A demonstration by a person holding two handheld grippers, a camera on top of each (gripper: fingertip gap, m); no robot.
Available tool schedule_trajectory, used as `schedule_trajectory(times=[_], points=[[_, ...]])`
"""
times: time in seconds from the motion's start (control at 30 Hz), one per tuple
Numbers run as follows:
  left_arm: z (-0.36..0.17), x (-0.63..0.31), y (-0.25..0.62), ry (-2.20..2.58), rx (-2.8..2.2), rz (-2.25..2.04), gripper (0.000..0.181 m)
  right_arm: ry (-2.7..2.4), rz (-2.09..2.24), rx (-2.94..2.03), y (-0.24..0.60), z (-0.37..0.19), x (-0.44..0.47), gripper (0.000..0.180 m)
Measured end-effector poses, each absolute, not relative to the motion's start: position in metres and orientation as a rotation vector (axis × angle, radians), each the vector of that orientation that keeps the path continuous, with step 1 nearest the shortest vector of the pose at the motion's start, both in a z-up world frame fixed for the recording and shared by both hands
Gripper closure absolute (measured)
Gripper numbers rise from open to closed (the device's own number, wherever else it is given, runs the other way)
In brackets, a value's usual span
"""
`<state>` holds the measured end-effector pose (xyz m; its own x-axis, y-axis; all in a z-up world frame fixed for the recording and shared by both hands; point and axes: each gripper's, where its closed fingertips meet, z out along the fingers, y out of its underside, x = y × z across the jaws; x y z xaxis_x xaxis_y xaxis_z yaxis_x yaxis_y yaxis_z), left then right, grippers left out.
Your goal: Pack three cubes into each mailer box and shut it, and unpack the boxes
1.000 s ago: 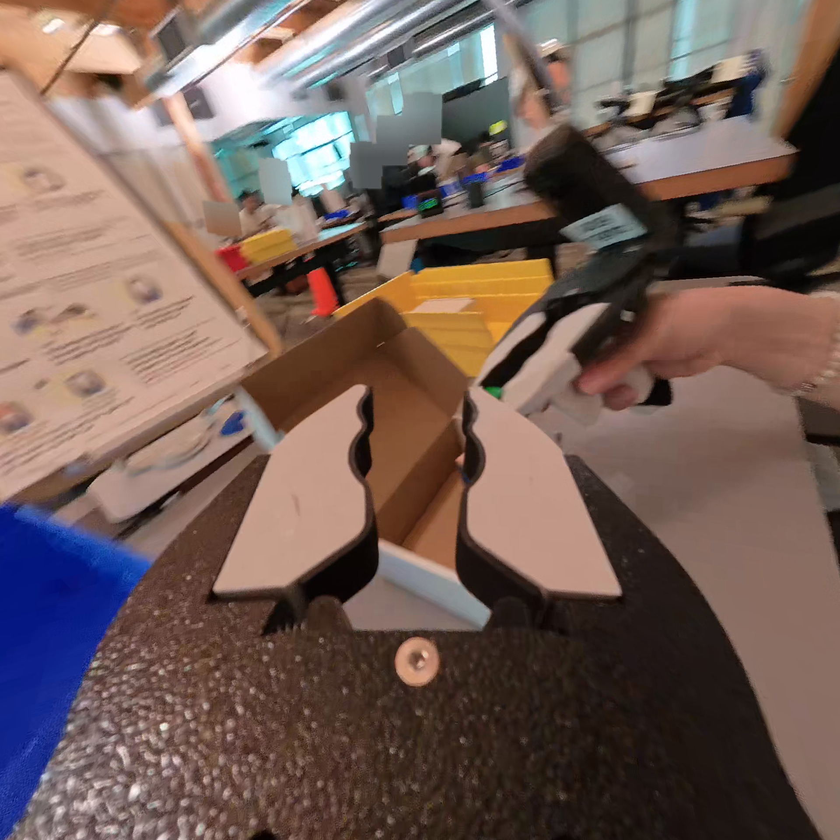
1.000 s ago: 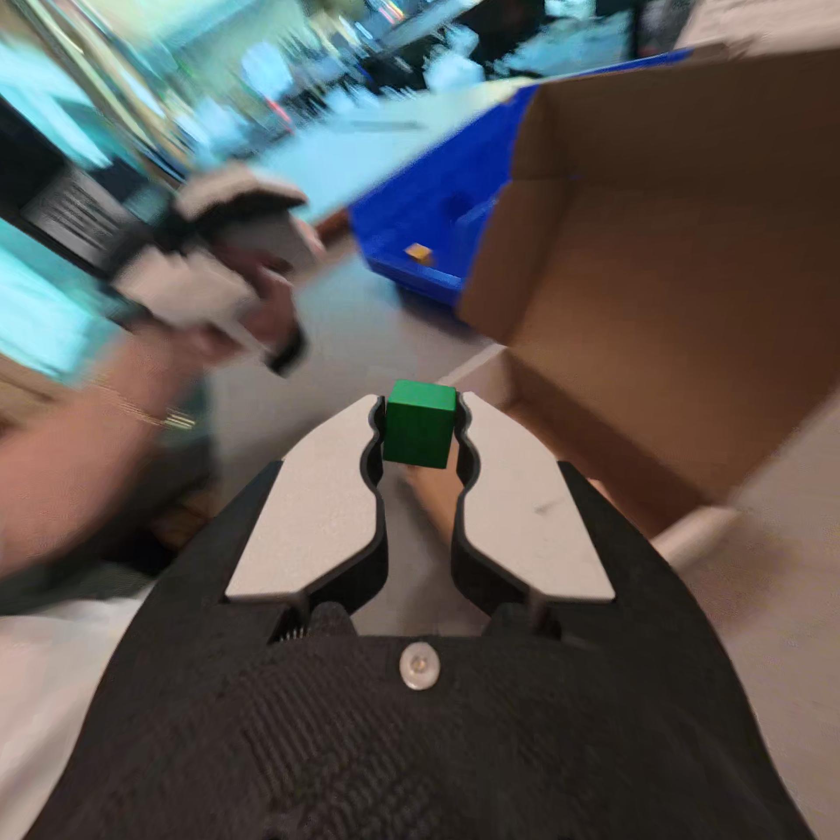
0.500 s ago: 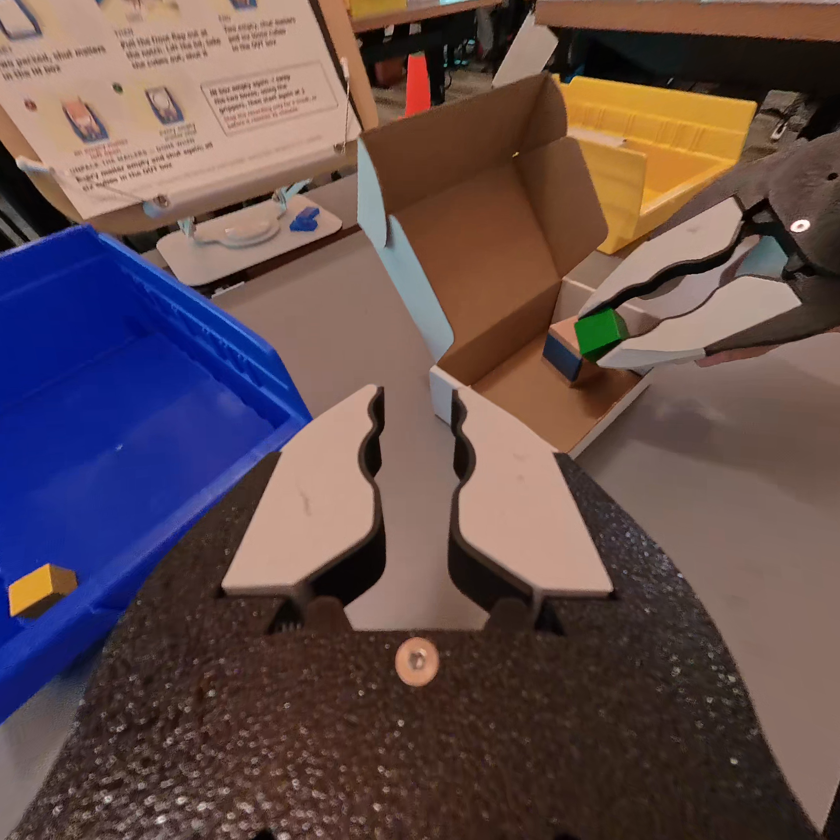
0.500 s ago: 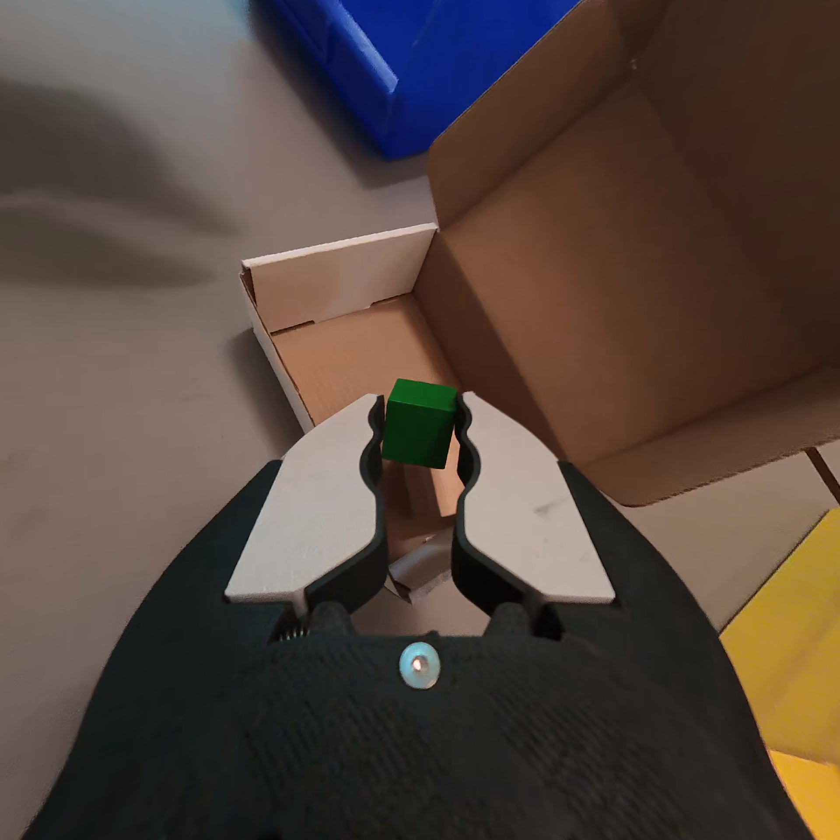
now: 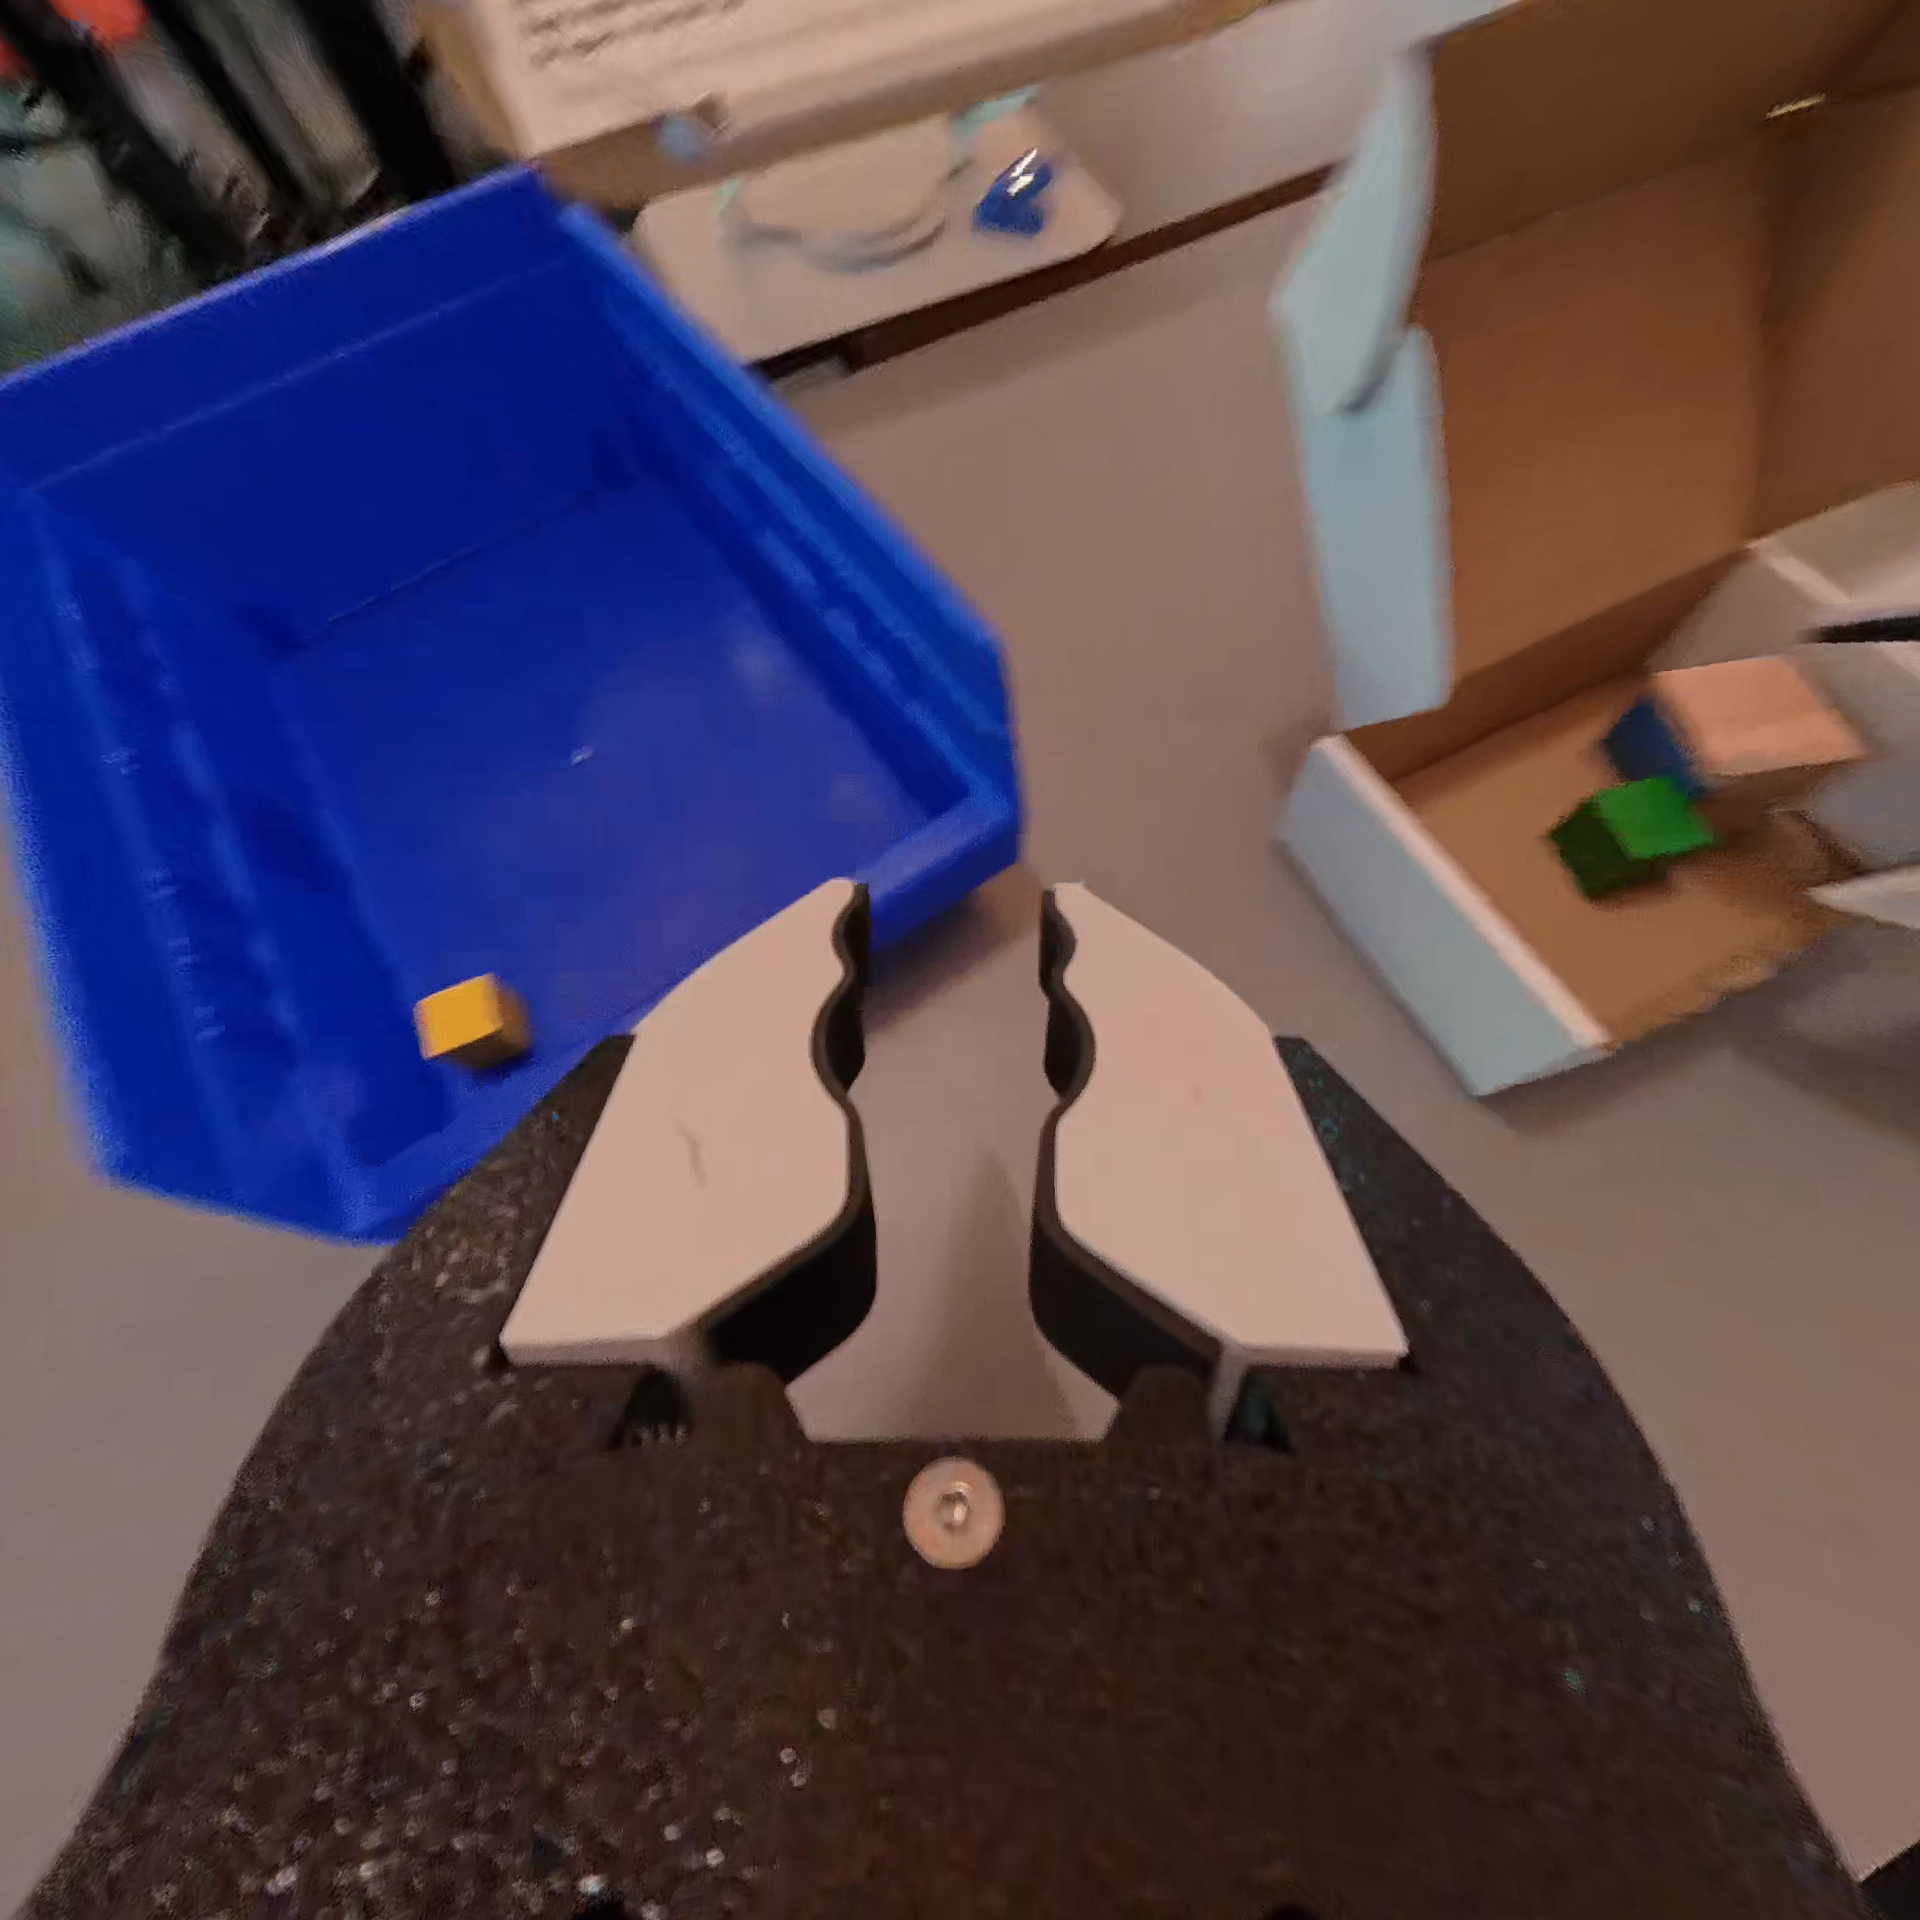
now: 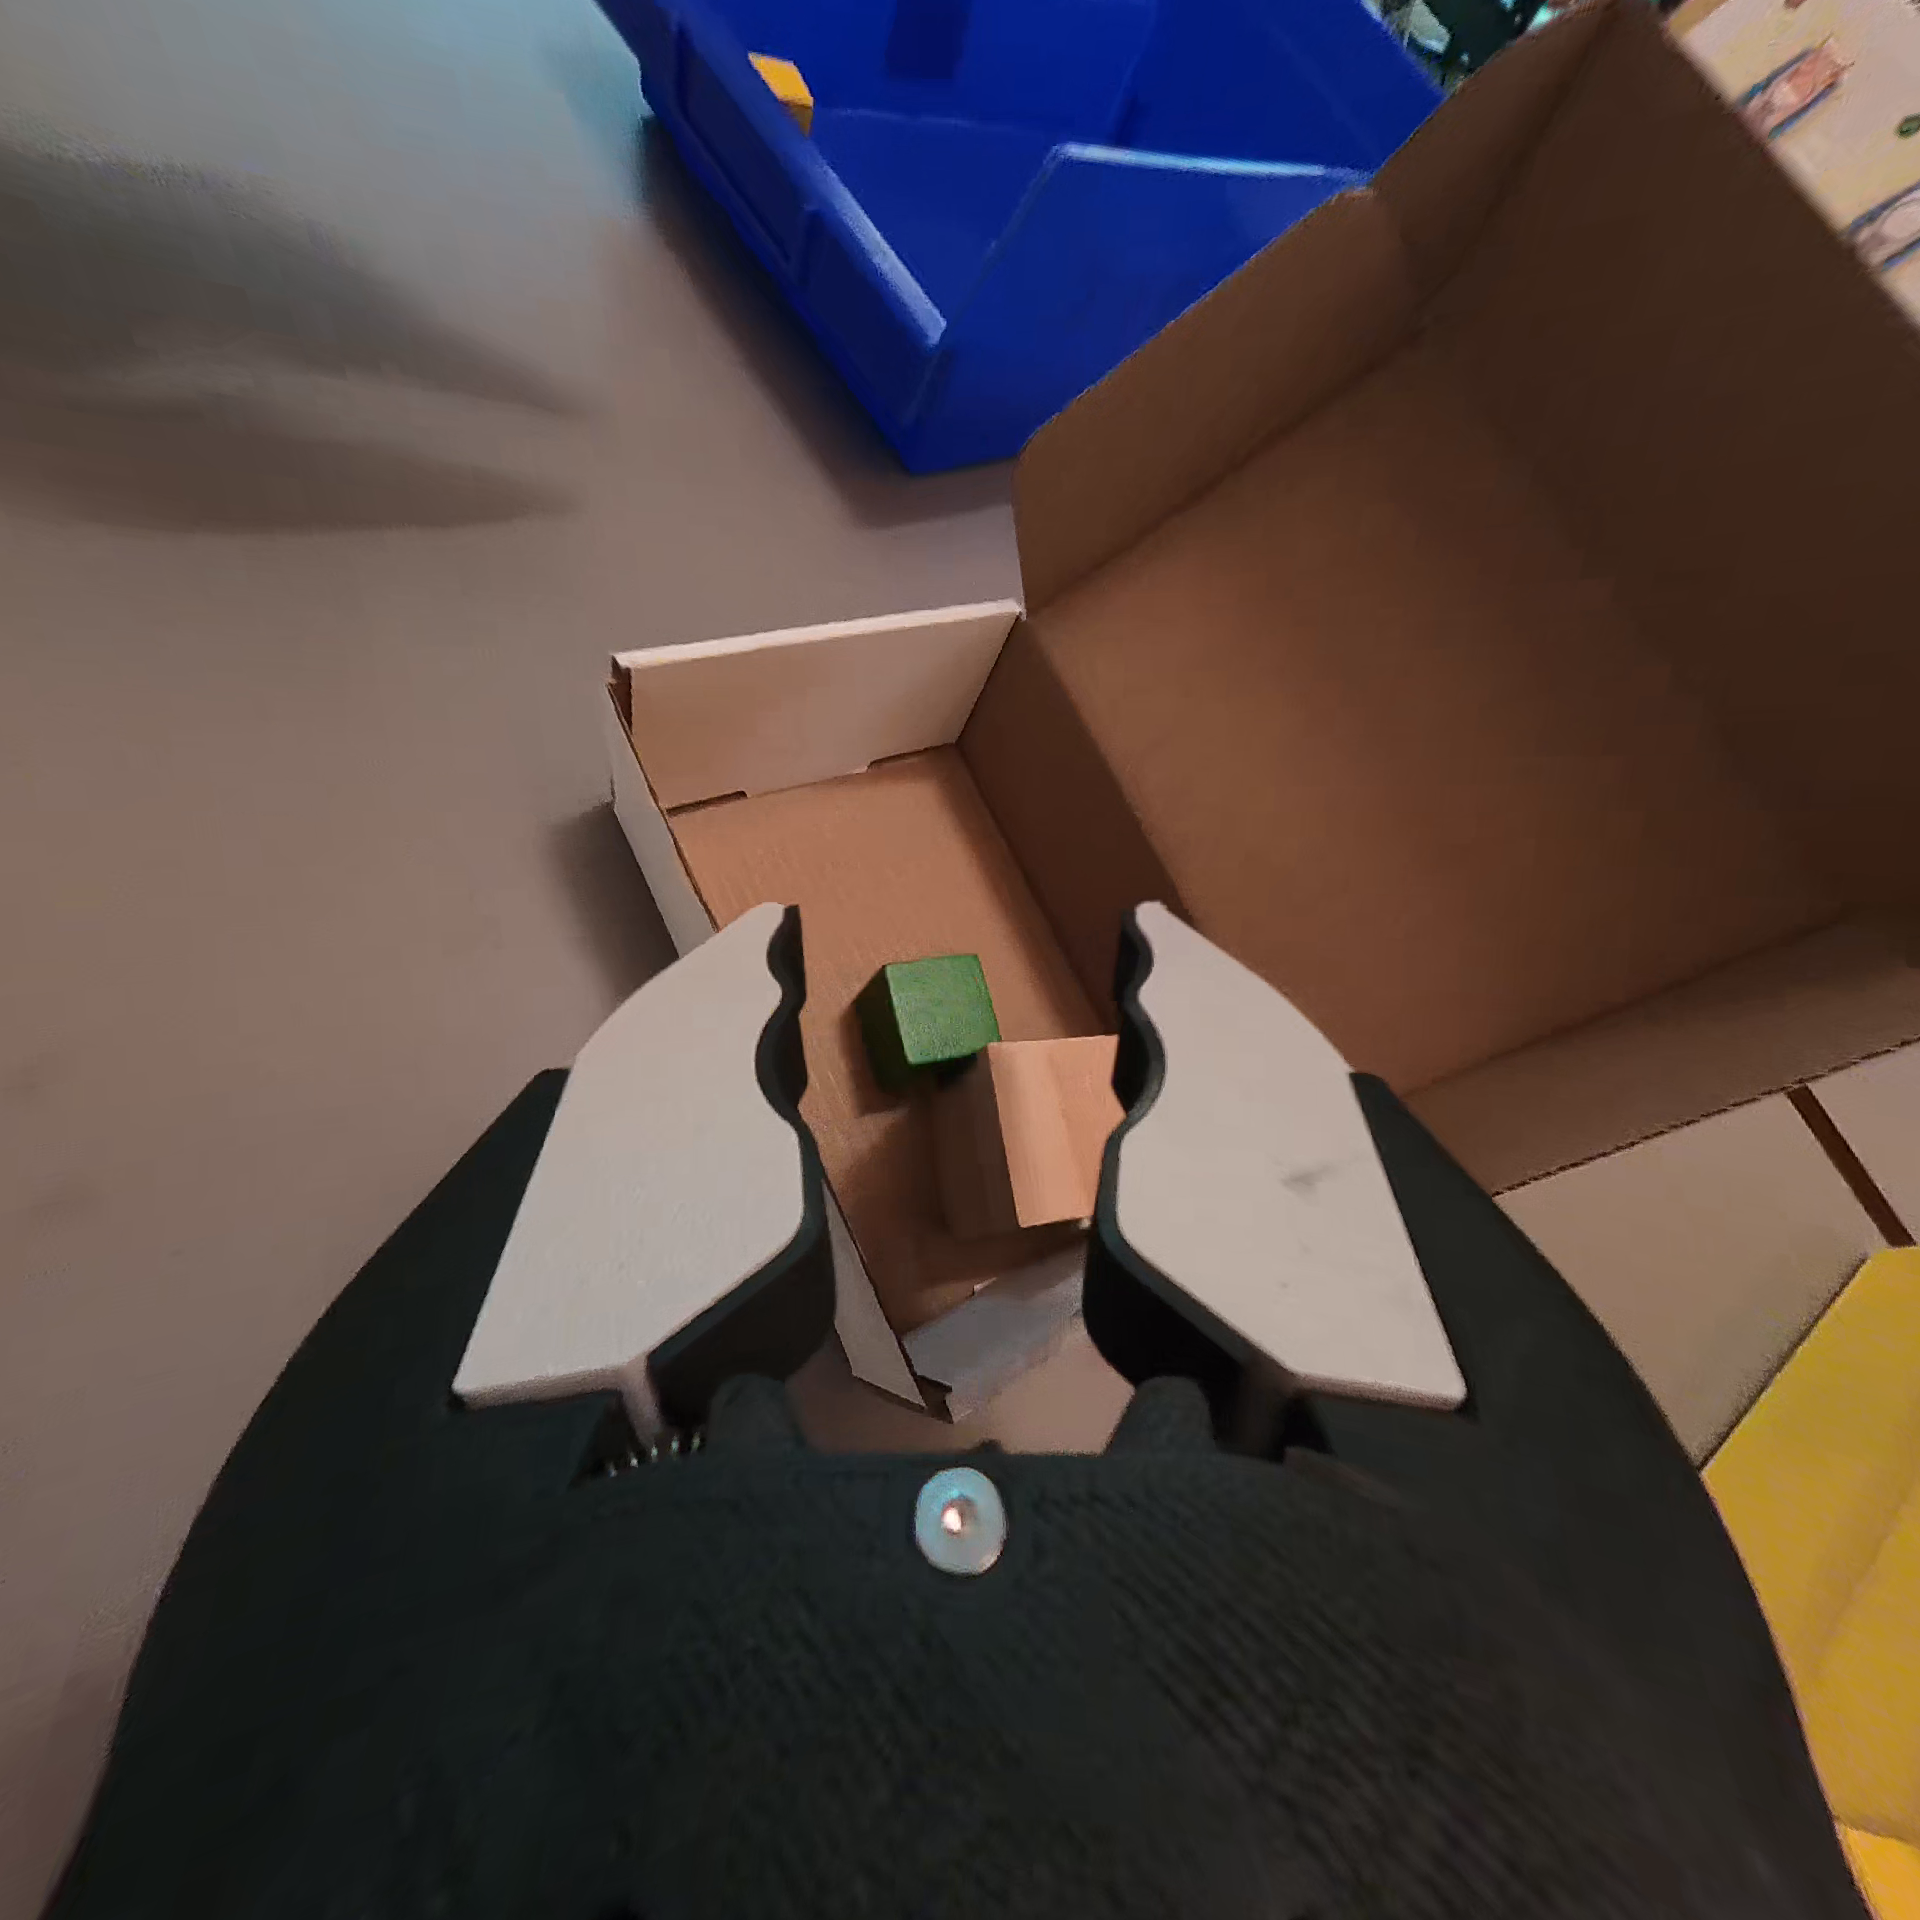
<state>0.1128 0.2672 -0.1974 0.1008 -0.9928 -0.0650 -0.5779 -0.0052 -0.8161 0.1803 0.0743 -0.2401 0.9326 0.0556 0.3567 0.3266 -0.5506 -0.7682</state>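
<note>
The open brown mailer box (image 6: 821, 696) lies on the grey table with its lid up. A green cube (image 6: 930, 1018) rests on its floor next to a tan cube (image 6: 1049, 1132). My right gripper (image 6: 961, 925) is open and empty, just above the green cube. In the left wrist view the box (image 5: 1423, 935) holds the green cube (image 5: 1626, 831), a blue cube (image 5: 1647, 740) and the tan cube (image 5: 1756, 717). My left gripper (image 5: 951, 904) is open and empty over the table, beside the blue bin (image 5: 935, 644). A yellow cube (image 5: 473, 1020) lies in that bin.
The blue bin (image 6: 935, 312) with the yellow cube (image 6: 781, 83) stands beyond the box. A yellow bin (image 6: 1829, 1558) is at the lower right. A board with an instruction sheet (image 5: 748, 62) and a small grey stand (image 5: 883, 208) sit at the back. My hands' fingertips stand some 20 cm from each other.
My right gripper has opened and let go of the green cube, which now lies in the box. My left gripper has swung left toward the blue bin.
</note>
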Motion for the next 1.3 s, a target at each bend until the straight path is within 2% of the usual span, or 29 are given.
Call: schedule_trajectory(times=[0.03, 0.2, 0.37, 0.6, 0.7, 0.8, 0.87, 1.03, 1.3], points=[[-0.196, 0.111, 0.282, 1.555, -1.724, -0.675, 0.143, -0.273, -0.355, -2.123, 0.074, -0.237, 0.179, 0.122], [-0.201, 0.107, 0.354, 1.554, -2.040, -0.429, 0.126, -0.281, -0.394, -2.107, 0.068, -0.226, 0.183, 0.120], [-0.236, 0.110, 0.393, 1.384, -2.505, -0.316, 0.114, -0.331, -0.495, -2.166, 0.061, -0.235, 0.192, 0.117], [-0.272, 0.110, 0.403, 1.379, -2.672, 0.026, 0.115, -0.328, -0.455, -2.153, 0.062, -0.236, 0.190, 0.115], [-0.282, 0.108, 0.409, 1.275, -2.726, 0.148, 0.123, -0.341, -0.466, -2.165, 0.061, -0.237, 0.191, 0.115], [-0.289, 0.110, 0.409, 1.095, -2.813, 0.111, 0.121, -0.344, -0.463, -2.163, 0.060, -0.237, 0.190, 0.114], [-0.292, 0.108, 0.410, 0.882, -2.887, 0.044, 0.128, -0.344, -0.459, -2.160, 0.060, -0.236, 0.190, 0.113], [-0.296, 0.107, 0.410, 0.473, -2.959, -0.047, 0.130, -0.362, -0.448, -2.161, 0.058, -0.236, 0.188, 0.111], [-0.298, 0.104, 0.418, 0.340, -2.962, 0.072, 0.141, -0.377, -0.403, -2.162, 0.057, -0.238, 0.185, 0.109]])
